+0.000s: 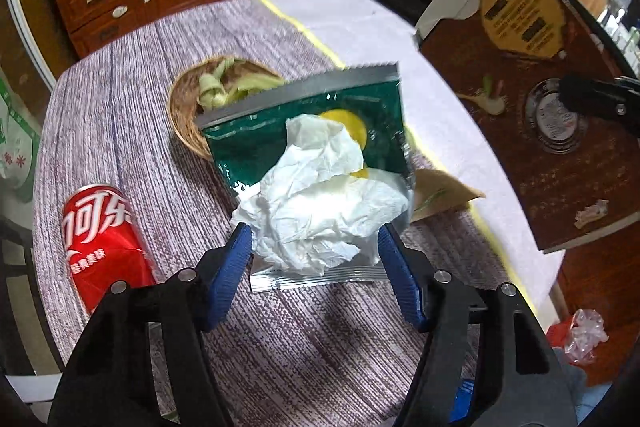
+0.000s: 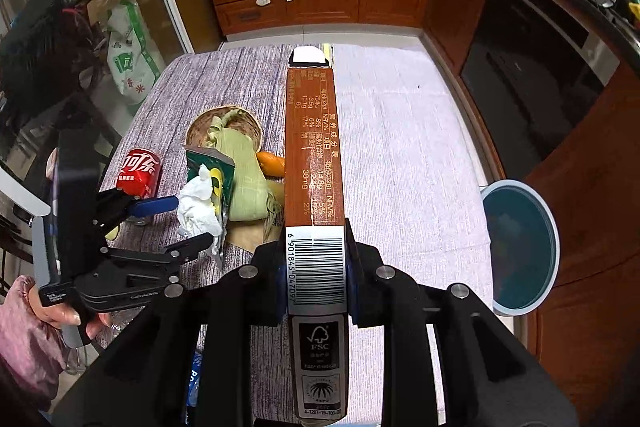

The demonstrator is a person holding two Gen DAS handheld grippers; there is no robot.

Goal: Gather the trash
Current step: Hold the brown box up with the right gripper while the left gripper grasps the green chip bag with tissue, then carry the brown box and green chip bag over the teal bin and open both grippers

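My left gripper (image 1: 314,231) has its blue pads on either side of a crumpled white tissue (image 1: 320,211) that lies against a green foil snack bag (image 1: 304,123). The pads press the tissue's sides, and the bag stands tilted up off the table. The right wrist view shows that gripper (image 2: 192,221) from the side, with the tissue (image 2: 198,207) and bag (image 2: 208,167) between its fingers. My right gripper (image 2: 314,239) is shut on a long brown carton (image 2: 314,147) near its barcode end. The carton (image 1: 540,115) hangs above the table's right side.
A red cola can (image 1: 104,239) stands left of the bag. A wicker basket (image 1: 184,115) with green husks sits behind it, with a carrot (image 2: 270,163) and a husk bundle (image 2: 244,183) nearby. A blue bin with a white rim (image 2: 520,247) stands on the floor at right.
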